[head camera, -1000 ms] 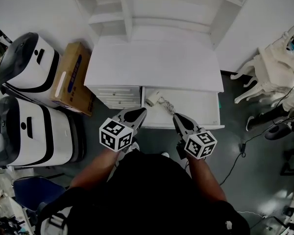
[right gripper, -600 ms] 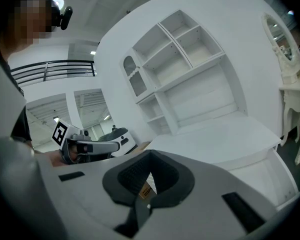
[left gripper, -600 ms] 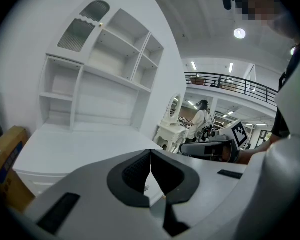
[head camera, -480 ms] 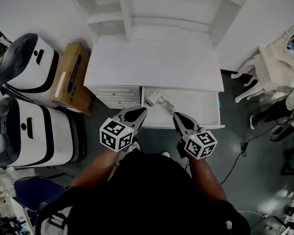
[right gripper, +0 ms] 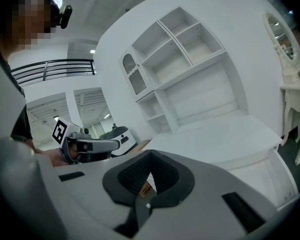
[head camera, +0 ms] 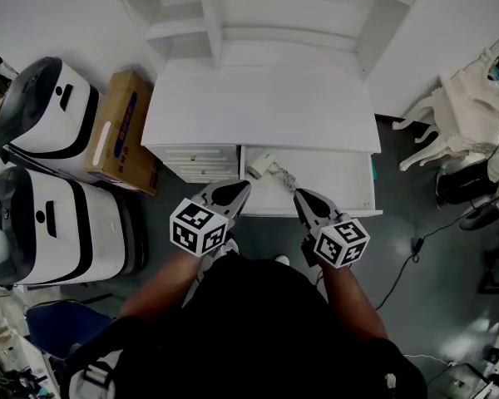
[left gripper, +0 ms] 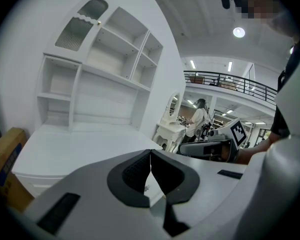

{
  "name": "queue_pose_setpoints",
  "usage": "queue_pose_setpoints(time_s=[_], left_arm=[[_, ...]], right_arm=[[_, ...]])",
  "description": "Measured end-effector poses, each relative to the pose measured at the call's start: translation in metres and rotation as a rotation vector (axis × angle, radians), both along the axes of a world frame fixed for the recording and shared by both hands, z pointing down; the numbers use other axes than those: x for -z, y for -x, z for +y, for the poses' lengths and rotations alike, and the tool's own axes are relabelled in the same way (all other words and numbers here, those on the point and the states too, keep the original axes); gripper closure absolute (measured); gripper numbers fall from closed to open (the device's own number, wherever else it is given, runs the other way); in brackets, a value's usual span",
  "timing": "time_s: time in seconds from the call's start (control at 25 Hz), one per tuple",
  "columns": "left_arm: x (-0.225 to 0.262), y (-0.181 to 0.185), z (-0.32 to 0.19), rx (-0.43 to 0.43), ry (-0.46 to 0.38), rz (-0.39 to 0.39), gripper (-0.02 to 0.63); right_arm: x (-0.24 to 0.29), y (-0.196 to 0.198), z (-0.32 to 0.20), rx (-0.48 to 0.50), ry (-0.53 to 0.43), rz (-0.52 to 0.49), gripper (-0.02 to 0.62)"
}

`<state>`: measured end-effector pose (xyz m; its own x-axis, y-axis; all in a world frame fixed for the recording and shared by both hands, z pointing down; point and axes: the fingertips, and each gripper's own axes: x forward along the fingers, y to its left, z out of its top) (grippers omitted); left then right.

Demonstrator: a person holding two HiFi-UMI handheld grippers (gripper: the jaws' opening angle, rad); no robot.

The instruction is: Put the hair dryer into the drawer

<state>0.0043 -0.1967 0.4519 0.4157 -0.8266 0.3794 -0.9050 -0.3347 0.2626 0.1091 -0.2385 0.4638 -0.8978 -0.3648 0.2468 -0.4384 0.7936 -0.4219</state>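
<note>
The white hair dryer (head camera: 261, 165) lies in the left end of the open white drawer (head camera: 371, 179), its cord (head camera: 284, 178) curled beside it. The drawer stands pulled out below the right half of the white desk top (head camera: 262, 102). My left gripper (head camera: 235, 190) hovers shut in front of the drawer's left corner, with nothing between its jaws. My right gripper (head camera: 300, 198) is shut and empty too, just before the drawer's front edge. In the left gripper view the left gripper (left gripper: 150, 156) has its pads pressed together, and the right gripper (right gripper: 150, 156) looks the same in its own view.
A white hutch with open shelves (head camera: 258, 15) stands on the desk. Closed drawers (head camera: 201, 163) sit left of the open one. Two white and black machines (head camera: 46, 110) and a cardboard box (head camera: 121, 131) stand at the left. A white ornate chair (head camera: 461, 115) and floor cables (head camera: 416, 243) are at the right.
</note>
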Motion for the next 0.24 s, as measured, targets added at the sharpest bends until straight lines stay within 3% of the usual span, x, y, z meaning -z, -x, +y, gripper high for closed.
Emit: queue_pose_setpoints(time_s=[0.24], left_arm=[[0.0006,0.0004,-0.0033,-0.007,-0.003,-0.006,0.595]], right_arm=[[0.0007,0.0011,-0.0038,0.0,-0.007,0.001,0.571]])
